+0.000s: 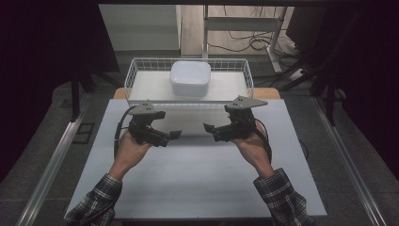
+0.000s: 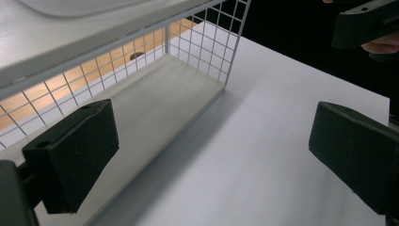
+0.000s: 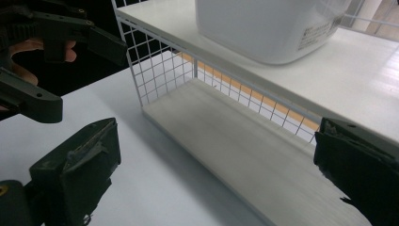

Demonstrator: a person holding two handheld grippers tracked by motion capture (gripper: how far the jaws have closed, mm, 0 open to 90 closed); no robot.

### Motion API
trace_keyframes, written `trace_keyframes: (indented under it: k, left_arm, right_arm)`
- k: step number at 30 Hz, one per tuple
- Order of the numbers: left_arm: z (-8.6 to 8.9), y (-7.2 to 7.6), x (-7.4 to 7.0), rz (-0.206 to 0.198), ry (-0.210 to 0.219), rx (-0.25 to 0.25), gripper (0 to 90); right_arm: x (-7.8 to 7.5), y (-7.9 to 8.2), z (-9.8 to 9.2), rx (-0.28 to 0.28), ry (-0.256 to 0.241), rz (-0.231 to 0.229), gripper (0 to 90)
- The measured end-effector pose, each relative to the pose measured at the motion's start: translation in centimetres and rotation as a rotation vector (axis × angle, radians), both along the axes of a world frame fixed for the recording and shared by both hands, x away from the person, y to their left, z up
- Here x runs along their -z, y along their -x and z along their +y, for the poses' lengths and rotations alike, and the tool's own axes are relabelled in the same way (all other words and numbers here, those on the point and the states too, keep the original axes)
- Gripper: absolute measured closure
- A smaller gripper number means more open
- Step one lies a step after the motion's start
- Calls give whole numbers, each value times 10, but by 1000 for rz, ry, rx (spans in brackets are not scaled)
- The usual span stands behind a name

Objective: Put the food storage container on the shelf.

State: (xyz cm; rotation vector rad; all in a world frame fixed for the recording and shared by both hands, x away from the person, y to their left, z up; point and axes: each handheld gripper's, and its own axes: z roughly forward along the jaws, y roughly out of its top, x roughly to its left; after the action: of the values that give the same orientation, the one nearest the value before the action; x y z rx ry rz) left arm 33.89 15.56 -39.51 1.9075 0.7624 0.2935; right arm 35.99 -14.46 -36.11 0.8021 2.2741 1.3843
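The left gripper has its 2 black fingers spread wide with nothing between them, hovering over the flat white desk. The right gripper likewise holds its 2 fingers parted and empty, their tips facing the left ones across a small gap near the desk's middle. Just beyond both stands 1 white wire-mesh rack with a pale wooden base, its upper white shelf carrying 1 white rounded-square plastic container. In the right gripper view the container is cut off at the top; a label on its side is too small to read. 2 plaid sleeves enter from below.
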Motion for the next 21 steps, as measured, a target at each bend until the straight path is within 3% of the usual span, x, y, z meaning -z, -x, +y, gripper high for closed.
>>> trace_keyframes:
  k: [16,21]
  left_arm:
    - [-2,24,37,4,-31,-17,17]
    - [-2,30,46,9,-17,-18,18]
  right_arm:
    - [33,15,-12,15,6,17,0]
    - [42,17,-14,6,15,28,0]
